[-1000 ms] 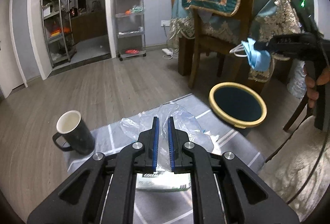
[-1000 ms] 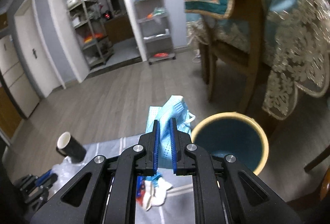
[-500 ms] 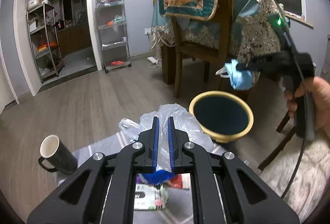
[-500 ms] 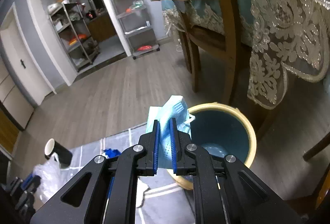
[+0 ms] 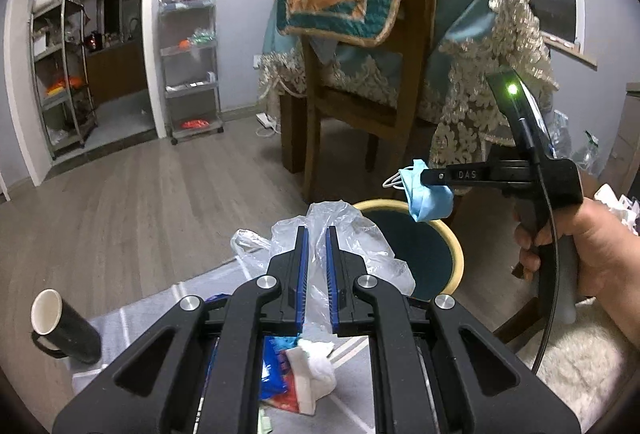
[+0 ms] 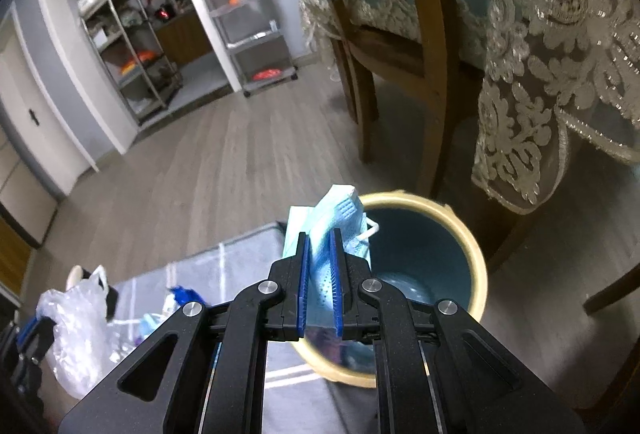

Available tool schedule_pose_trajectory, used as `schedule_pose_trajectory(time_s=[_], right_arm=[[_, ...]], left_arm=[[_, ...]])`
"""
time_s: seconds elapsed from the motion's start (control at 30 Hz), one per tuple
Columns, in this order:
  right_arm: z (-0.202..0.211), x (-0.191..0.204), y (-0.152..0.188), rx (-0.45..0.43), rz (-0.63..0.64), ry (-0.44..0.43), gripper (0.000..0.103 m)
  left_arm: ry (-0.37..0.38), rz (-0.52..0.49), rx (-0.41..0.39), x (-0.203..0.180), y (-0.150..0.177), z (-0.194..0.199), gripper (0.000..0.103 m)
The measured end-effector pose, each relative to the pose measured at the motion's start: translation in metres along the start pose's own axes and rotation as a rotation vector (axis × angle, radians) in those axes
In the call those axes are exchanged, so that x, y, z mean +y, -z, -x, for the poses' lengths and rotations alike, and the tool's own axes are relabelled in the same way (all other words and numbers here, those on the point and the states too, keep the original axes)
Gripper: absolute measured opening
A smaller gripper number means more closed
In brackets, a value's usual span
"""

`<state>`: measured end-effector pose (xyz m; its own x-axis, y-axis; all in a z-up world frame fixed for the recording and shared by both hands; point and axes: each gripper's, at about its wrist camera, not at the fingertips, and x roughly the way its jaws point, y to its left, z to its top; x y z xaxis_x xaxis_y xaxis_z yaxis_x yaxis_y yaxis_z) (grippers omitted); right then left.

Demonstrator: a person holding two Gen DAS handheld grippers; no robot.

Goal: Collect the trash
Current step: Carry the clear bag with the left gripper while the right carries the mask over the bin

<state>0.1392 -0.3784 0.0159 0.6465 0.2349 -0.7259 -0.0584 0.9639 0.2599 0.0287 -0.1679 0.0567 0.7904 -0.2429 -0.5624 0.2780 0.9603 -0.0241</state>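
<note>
My left gripper [image 5: 315, 234] is shut on a clear plastic bag [image 5: 348, 234] and holds it above the grey mat. My right gripper [image 6: 320, 236] is shut on a blue face mask [image 6: 336, 218] and holds it over the near rim of the round bin [image 6: 472, 258], teal inside with a cream rim. In the left wrist view the right gripper [image 5: 425, 177] holds the mask [image 5: 428, 198] just above the bin [image 5: 456, 254]. The bag also shows in the right wrist view [image 6: 76, 318]. Red, blue and white trash [image 5: 296, 366] lies on the mat below the left gripper.
A black mug [image 5: 60, 326] with a white inside stands at the mat's left edge. A wooden chair [image 5: 360, 82] and a table with a lace cloth [image 5: 492, 74] stand right behind the bin. Metal shelves [image 5: 192, 66] stand by the far wall.
My right gripper has brought the mask down and closer over the bin. My left gripper has lifted the plastic bag higher and moved toward the bin; more trash shows below it.
</note>
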Motion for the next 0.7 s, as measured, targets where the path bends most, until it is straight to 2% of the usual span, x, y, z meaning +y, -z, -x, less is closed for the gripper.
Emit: schedule_pose_trajectory(time_s=[0.23, 0.4, 0.7], right_arm=[[-0.033, -0.016, 0.004, 0.098, -0.019, 0.05, 0.011], [-0.048, -0.02, 0.006, 0.134, 0.005, 0.065, 0.011], [-0.068, -0.042, 0.007, 0.195, -0.048, 0.08, 0.011]], left_arm=[[0.042, -0.041, 0.079, -0.028, 0.0, -0.052, 0.008], [0.061, -0.064, 0.132, -0.039, 0.002, -0.085, 0.008], [0.066, -0.101, 0.22, -0.049, 0.007, -0.138, 0.008]])
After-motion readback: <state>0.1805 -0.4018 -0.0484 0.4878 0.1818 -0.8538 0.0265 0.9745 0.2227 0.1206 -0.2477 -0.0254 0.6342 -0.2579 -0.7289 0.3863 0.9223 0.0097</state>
